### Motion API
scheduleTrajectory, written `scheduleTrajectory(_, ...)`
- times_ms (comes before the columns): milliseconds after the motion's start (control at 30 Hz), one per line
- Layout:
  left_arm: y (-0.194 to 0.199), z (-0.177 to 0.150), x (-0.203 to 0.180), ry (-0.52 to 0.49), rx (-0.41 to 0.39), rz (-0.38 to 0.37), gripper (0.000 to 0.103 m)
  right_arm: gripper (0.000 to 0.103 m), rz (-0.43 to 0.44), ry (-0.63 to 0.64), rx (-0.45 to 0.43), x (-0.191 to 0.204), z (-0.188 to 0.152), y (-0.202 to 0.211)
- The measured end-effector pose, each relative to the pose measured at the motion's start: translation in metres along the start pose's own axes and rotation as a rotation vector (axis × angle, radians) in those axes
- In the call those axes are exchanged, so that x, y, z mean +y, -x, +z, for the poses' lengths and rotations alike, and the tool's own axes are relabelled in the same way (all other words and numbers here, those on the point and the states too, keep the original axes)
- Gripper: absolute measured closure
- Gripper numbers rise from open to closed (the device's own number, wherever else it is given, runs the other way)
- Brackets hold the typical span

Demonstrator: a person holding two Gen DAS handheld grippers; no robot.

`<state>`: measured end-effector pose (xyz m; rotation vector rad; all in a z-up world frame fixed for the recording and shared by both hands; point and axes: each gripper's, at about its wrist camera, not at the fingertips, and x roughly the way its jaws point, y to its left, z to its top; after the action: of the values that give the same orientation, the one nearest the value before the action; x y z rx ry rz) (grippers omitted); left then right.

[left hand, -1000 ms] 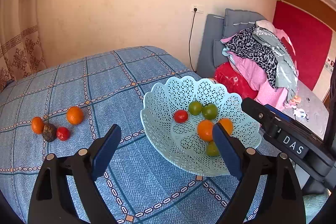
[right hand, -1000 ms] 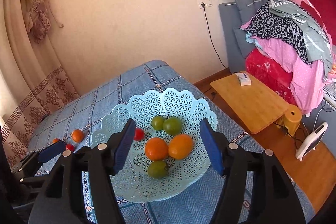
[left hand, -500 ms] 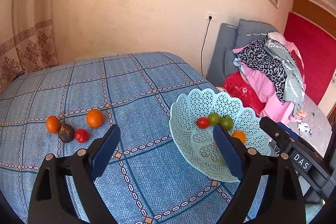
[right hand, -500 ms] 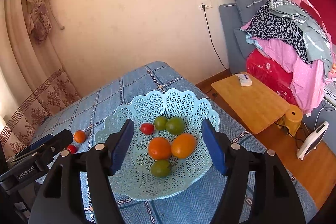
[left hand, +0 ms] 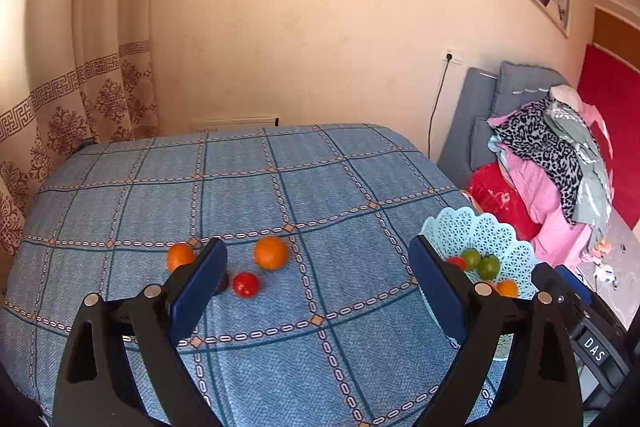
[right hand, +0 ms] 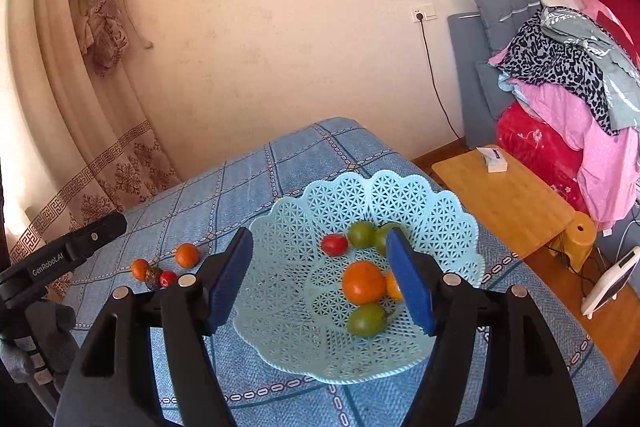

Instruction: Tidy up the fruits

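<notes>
Loose on the blue checked cloth (left hand: 280, 187) lie a large orange (left hand: 271, 253), a smaller orange (left hand: 180, 256), a red tomato (left hand: 245, 284) and a dark fruit (left hand: 223, 282) half hidden by a finger. My left gripper (left hand: 317, 245) hovers over them with its jaws opening and nothing between them. The pale blue lattice basket (right hand: 360, 187) holds a red tomato (right hand: 334, 244), green fruits (right hand: 361, 234) and an orange (right hand: 363, 282). My right gripper (right hand: 320, 233) stands open above the basket and holds nothing.
A low wooden table (right hand: 508, 203) with a tissue box (right hand: 494, 159) stands right of the bed. Piled clothes (left hand: 560, 163) lie on a grey chair. A curtain (left hand: 80, 99) hangs at the left. The left tool's black body (right hand: 64, 251) shows at the left edge.
The left gripper swung left, away from the basket and over the loose fruits; the basket now sits at its right edge. The right gripper shifted slightly over the basket, its jaws a little wider.
</notes>
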<state>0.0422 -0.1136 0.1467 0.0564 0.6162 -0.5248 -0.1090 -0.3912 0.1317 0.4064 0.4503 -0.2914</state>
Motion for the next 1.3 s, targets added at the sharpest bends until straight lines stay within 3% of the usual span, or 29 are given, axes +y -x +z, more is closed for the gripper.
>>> scheduleTrajectory(400, -0.019, 0.013, 0.096, 0.17, 0.046, 0.124, 0.011, 0.032, 0.123, 0.183, 0.04, 0.085, 0.001, -0.032)
scheduleTrajectory(767, -0.08, -0.003, 0.145, 0.25, 0.192, 0.186, 0.011, 0.032, 0.157, 0.238, 0.163, 0.135, -0.011, -0.092)
scheduleTrajectory(1000, -0.118, -0.02, 0.159, 0.305, 0.298, 0.183, 0.03, 0.032, 0.146, 0.205, 0.241, 0.139, -0.007, -0.126)
scheduleTrajectory(1167, -0.132, -0.028, 0.163, 0.323, 0.321, 0.174, 0.033, 0.032, 0.133, 0.192, 0.265, 0.14, -0.005, -0.143)
scheduleTrajectory(1300, -0.138, -0.033, 0.167, 0.347, 0.333, 0.144, 0.041, 0.032, 0.133, 0.169, 0.295, 0.138, -0.004, -0.157)
